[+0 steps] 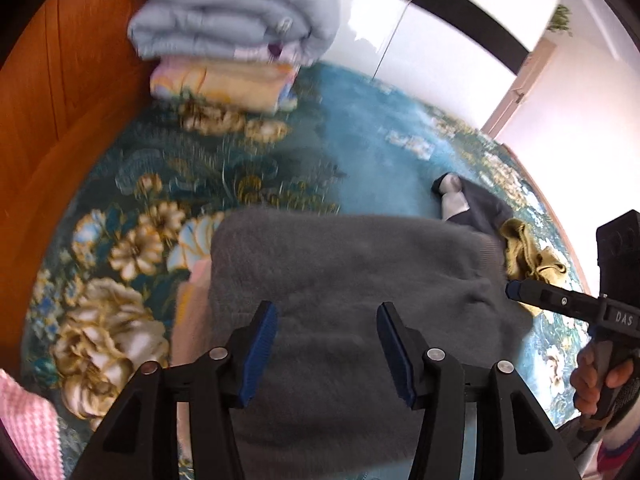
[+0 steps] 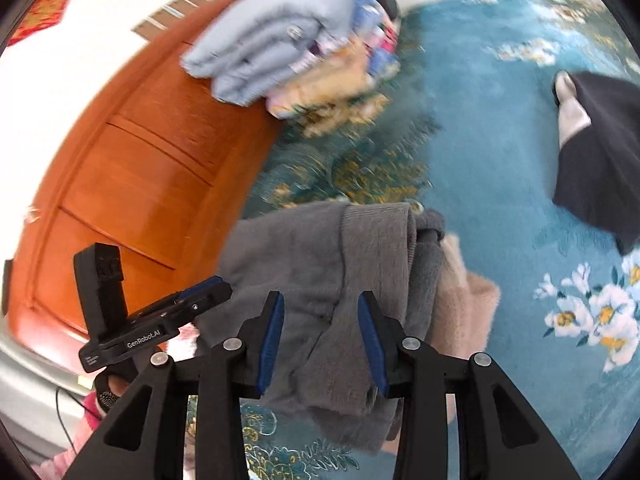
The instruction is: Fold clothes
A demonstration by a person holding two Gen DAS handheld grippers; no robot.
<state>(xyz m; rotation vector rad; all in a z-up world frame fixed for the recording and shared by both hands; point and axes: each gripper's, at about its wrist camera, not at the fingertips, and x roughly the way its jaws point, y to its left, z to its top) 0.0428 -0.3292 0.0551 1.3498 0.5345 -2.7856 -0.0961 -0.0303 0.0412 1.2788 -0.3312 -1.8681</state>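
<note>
Both tongs, left gripper (image 1: 326, 350) and right gripper (image 2: 320, 338), stand apart above the grey sweater (image 1: 340, 280) on the bedspread's (image 1: 360, 168) near edge; pinch both corners evenly, I'd judge.

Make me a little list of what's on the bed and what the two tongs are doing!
surface: teal floral bedspread
main garment: grey fuzzy sweater, lying folded on a pale pink garment
left tongs: open above the grey sweater, nothing gripped
right tongs: open, a sweater fold lies between the pads, not pinched
waiting clothes: dark garment, mustard-yellow garment
stack at the back: folded light blue quilt on floral bedding
behind the stack: orange wooden headboard
</note>
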